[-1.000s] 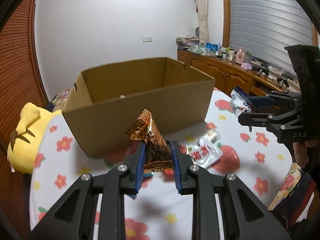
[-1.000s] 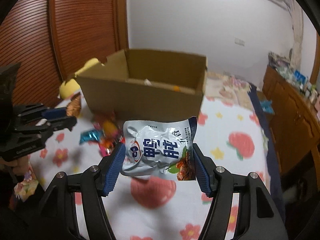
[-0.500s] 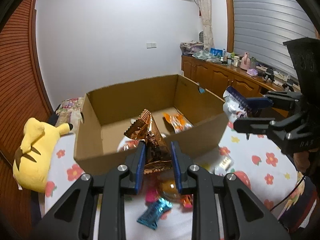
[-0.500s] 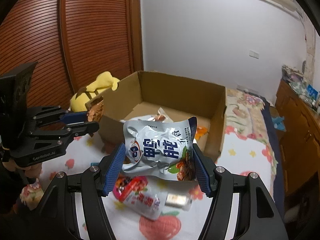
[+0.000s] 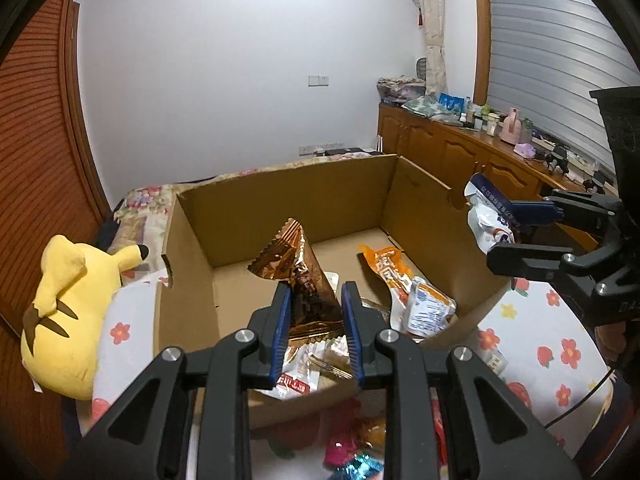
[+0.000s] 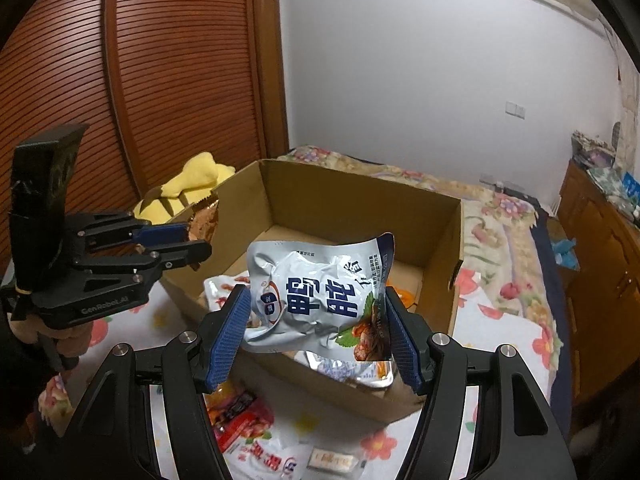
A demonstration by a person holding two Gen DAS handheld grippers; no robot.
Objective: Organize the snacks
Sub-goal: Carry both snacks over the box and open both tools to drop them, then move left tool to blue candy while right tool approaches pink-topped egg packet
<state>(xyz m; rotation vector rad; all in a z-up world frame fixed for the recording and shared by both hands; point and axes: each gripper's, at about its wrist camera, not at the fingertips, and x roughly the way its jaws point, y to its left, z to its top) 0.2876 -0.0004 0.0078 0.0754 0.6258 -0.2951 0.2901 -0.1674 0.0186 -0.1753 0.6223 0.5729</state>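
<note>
An open cardboard box point(image 5: 280, 196) point(image 6: 352, 208) stands on a flower-print cloth and holds several snack packets. My left gripper point(image 5: 316, 328) is shut on a copper-brown foil snack bag point(image 5: 304, 280) and holds it over the box's near side; it also shows at the left of the right wrist view point(image 6: 176, 244). My right gripper point(image 6: 320, 332) is shut on a silver-white snack bag with blue characters point(image 6: 320, 296), held above the box's near rim; it shows at the right of the left wrist view point(image 5: 516, 232).
Loose snack packets lie on the cloth in front of the box point(image 5: 352, 452) point(image 6: 248, 424). A yellow plush toy point(image 5: 68, 312) lies left of the box. A wooden cabinet with clutter point(image 5: 480, 148) runs along the right wall. Slatted wooden doors point(image 6: 120, 80) stand at the left.
Both grippers have risen and moved forward with their bags, from in front of the box to over its open top. The box's inside and its packets now show.
</note>
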